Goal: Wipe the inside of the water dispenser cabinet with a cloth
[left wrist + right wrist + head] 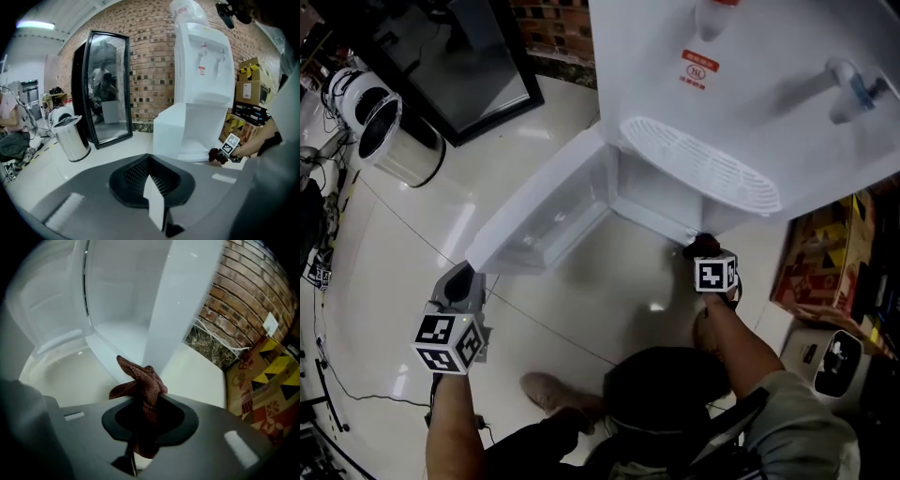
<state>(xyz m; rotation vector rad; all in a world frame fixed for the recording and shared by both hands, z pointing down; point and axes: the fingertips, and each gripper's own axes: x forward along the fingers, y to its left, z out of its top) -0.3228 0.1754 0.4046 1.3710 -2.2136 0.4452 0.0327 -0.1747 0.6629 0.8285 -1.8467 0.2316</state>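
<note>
Rust-brown cloth [140, 378], bunched and standing up between the jaws of the right claw [705, 253], clamped firmly so that a loose tuft pokes out ahead as the wiping face. Aimed steeply down at the bottom right front corner of the open cabinet [117, 301] in the base of the white water dispenser [750, 84], just beside the upright edge of its side wall. Contact between cloth and cabinet floor not clear to see. Probably lined up there for a pass along the bottom of the compartment.

White cabinet door [544, 216] swung wide to the left, leaving the pale interior exposed and within reach. Left claw [459, 281] closed with nothing in it, held low beyond the door's free edge and apart from it, seemingly parked clear of the working hand.

Further out: glossy pale floor [581, 309]; a steel pedal bin [389, 141] and a black-framed glass panel [469, 66] off to the left; stacked cardboard boxes [825, 253] to the right of the dispenser. Person [787, 422] crouched low, presumably to reach a compartment at floor level.
</note>
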